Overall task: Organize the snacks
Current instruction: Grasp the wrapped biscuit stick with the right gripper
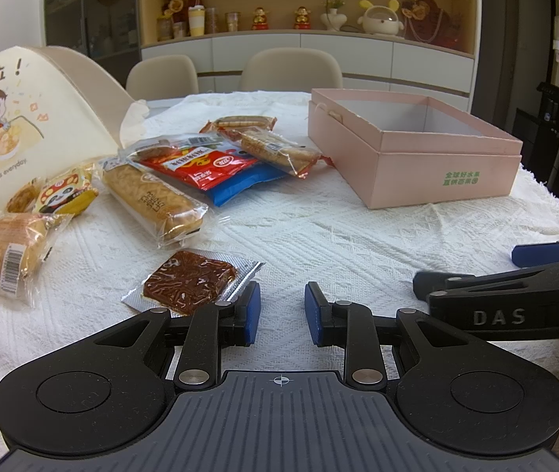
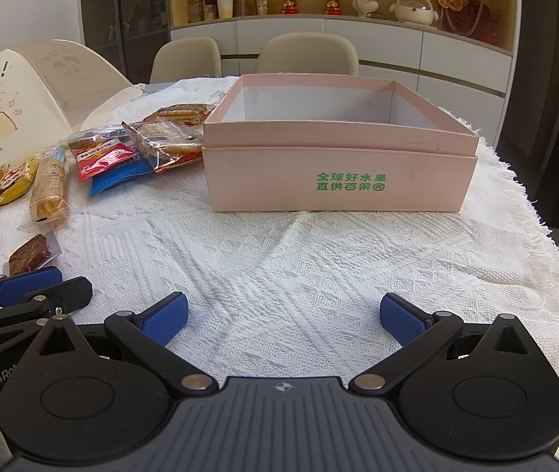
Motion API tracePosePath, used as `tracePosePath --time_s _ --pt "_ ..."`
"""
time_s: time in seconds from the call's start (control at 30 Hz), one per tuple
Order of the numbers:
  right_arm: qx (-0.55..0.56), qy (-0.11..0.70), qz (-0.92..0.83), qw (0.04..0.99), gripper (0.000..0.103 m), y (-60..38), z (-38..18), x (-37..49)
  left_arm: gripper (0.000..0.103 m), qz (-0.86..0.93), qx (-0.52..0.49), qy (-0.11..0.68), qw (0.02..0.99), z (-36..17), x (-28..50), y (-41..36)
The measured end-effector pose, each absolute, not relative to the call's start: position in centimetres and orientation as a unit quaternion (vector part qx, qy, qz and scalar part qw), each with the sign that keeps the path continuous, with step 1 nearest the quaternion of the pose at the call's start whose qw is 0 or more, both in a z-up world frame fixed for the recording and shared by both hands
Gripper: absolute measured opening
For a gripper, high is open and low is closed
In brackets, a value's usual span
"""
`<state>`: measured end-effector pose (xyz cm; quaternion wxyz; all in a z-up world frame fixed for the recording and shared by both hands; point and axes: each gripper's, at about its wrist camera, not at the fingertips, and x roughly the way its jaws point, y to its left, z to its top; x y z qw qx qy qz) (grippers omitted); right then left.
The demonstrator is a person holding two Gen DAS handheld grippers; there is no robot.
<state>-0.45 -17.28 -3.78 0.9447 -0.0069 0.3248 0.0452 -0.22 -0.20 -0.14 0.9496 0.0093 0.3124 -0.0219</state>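
An open, empty pink box (image 1: pixel 436 169) (image 2: pixel 338 157) stands on the white cloth at the far right. Wrapped snacks lie scattered to its left: a dark red-brown slab in a silver pack (image 1: pixel 190 285) (image 2: pixel 31 257), a long biscuit pack (image 1: pixel 153 200) (image 2: pixel 49 188), a red packet (image 1: pixel 196 165) on a blue one (image 1: pixel 248 185), two biscuit packs (image 1: pixel 279 149), a panda packet (image 1: pixel 67 192) and a round cake (image 1: pixel 8 253). My left gripper (image 1: pixel 282 312) hovers low with a narrow gap and nothing in it, its left pad beside the silver pack's corner. My right gripper (image 2: pixel 284 318) is wide open over bare cloth.
A cream cartoon-printed bag (image 1: pixel 11 118) leans at the far left behind the snacks. Two beige chairs (image 1: pixel 291 67) stand beyond the table, with a cabinet of ornaments behind. The fringed cloth edge (image 2: pixel 554 275) drops off at the right. The two grippers sit side by side.
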Motion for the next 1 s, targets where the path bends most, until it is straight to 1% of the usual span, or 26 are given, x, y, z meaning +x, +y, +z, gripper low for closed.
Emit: tracePosePath --time_s 0.13,0.3,0.4,0.47,0.5,0.57,0.63,0.7,0.73,0.77,0.83,0.9,1.0 --pt "-0.025 0.397 0.086 0.913 0.103 -17.6 -2.7 1.4 0.029 -0.034 -0.033 0.338 0.94 0.9 0.1 0.8" --pt "-0.058 0.453 0.106 0.883 0.103 -17.0 -2.3 3.4 0.029 -0.033 -0.078 0.339 0.937 5.5 0.4 3.0" --pt "-0.094 0.476 0.135 0.864 0.103 -16.5 -1.7 4.7 0.029 -0.016 -0.132 0.386 0.913 7.2 2.5 5.8" --pt "-0.112 0.482 0.157 0.854 0.085 -15.9 -0.3 5.6 0.029 -0.005 -0.166 0.416 0.894 7.7 3.9 7.8" --pt "-0.113 0.48 0.169 0.853 0.084 -15.5 1.1 5.8 0.029 0.006 -0.174 0.43 0.886 7.9 4.6 8.7" --pt "-0.096 0.46 0.222 0.854 0.084 -14.5 5.1 6.7 0.029 0.03 -0.173 0.444 0.879 8.3 5.6 10.1" --pt "-0.083 0.438 0.259 0.857 0.086 -13.3 9.0 8.4 0.029 0.031 -0.166 0.437 0.883 8.8 6.3 11.2" --pt "-0.067 0.416 0.28 0.863 0.092 -11.6 12.5 11.8 0.029 0.019 -0.158 0.425 0.891 9.3 7.1 11.9" --pt "-0.063 0.411 0.285 0.863 0.096 -10.6 13.4 13.5 0.029 0.015 -0.157 0.421 0.894 9.4 7.6 12.3" --pt "-0.064 0.408 0.294 0.862 0.097 -9.4 13.9 15.8 0.029 0.013 -0.158 0.416 0.895 9.5 8.0 12.6" --pt "-0.082 0.418 0.296 0.855 0.097 -6.2 13.2 21.0 0.029 0.006 -0.168 0.409 0.897 9.7 8.2 13.3" --pt "-0.099 0.438 0.281 0.848 0.096 -3.5 11.2 26.1 0.029 -0.003 -0.183 0.409 0.894 9.3 8.1 13.9" --pt "-0.113 0.471 0.251 0.838 0.091 -1.1 8.0 31.7 0.028 -0.02 -0.207 0.416 0.886 8.1 7.5 15.1"
